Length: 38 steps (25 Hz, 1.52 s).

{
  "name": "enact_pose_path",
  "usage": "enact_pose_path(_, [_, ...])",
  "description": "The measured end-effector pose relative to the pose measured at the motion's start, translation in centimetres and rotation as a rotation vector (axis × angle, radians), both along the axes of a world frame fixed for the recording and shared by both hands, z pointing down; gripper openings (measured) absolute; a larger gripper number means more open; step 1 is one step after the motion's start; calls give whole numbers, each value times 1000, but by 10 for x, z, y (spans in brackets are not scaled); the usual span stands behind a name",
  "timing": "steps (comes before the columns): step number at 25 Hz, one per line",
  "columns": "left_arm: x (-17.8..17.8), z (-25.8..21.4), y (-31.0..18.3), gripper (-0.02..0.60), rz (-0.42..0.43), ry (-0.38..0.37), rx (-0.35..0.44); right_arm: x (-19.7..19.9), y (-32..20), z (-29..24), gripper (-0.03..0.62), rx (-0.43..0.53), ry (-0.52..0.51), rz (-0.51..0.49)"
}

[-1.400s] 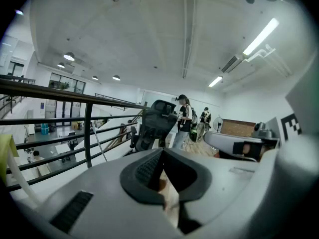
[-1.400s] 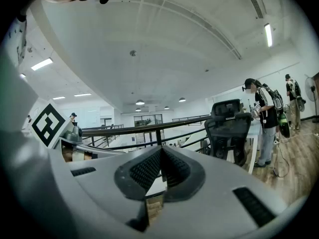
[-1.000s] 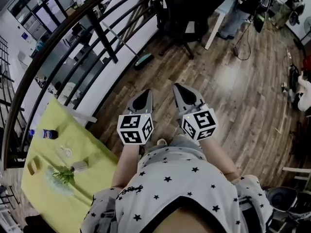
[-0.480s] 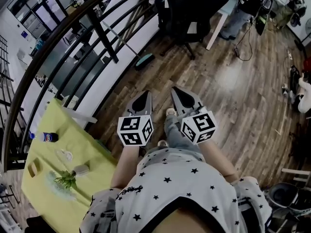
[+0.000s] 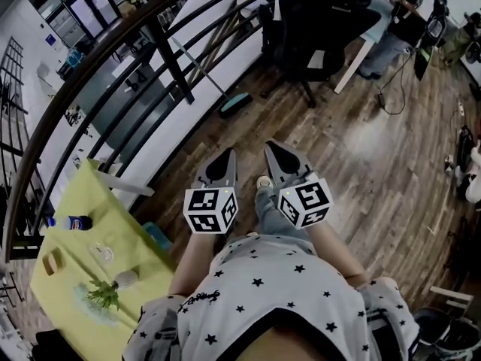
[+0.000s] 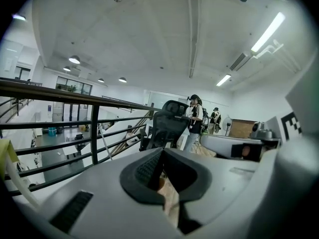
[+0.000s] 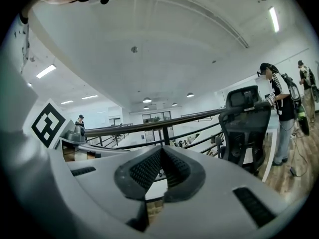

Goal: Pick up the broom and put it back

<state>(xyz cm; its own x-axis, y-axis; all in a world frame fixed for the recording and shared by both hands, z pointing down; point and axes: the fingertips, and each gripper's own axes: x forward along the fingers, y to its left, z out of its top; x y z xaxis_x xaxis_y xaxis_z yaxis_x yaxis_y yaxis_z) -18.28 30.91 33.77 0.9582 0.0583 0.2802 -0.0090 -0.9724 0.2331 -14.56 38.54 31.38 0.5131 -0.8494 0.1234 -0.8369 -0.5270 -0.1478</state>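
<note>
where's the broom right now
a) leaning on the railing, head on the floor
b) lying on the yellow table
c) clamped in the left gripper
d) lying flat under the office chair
a: the broom stands with its teal head on the wood floor and its handle slanting up against the railing, well ahead of the left gripper and right gripper, whose jaws are both shut with nothing between them.

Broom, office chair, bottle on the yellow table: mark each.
broom (image 5: 235,104), head view, on its teal head.
office chair (image 5: 325,22), head view, on its backrest.
bottle (image 5: 75,222), head view, on its dark body.
</note>
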Motion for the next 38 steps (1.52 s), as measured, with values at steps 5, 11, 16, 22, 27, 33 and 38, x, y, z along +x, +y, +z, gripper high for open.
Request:
enact_pose_path(5, [45,6,-27,11,-45,-8,-19,47,-32,4,-6,-19,-7,-56])
enact_pose_path(11, [100,3,-56,11,-99,-14,-36,110,-64,-1,-6,-21,-5,-103])
enact_pose_path(16, [141,1,-79,11,-158,-11,-43,154,-87,-2,-6,-17,-13,-153])
enact_pose_path(22, [184,0,-100,11,-218,-7,-48,203,-111,-1,-6,-26,-7,-214])
enact_pose_path(27, [215,4,-114,11,-267,-5,-62,234,-128,4,-6,-33,-13,-274])
enact_pose_path(33, [225,11,-131,11,-328,-15,-93,251,-148,14,-6,-47,-25,-334])
enact_pose_path(38, [227,22,-149,11,-374,-38,-86,260,-164,26,-6,-60,-45,-365])
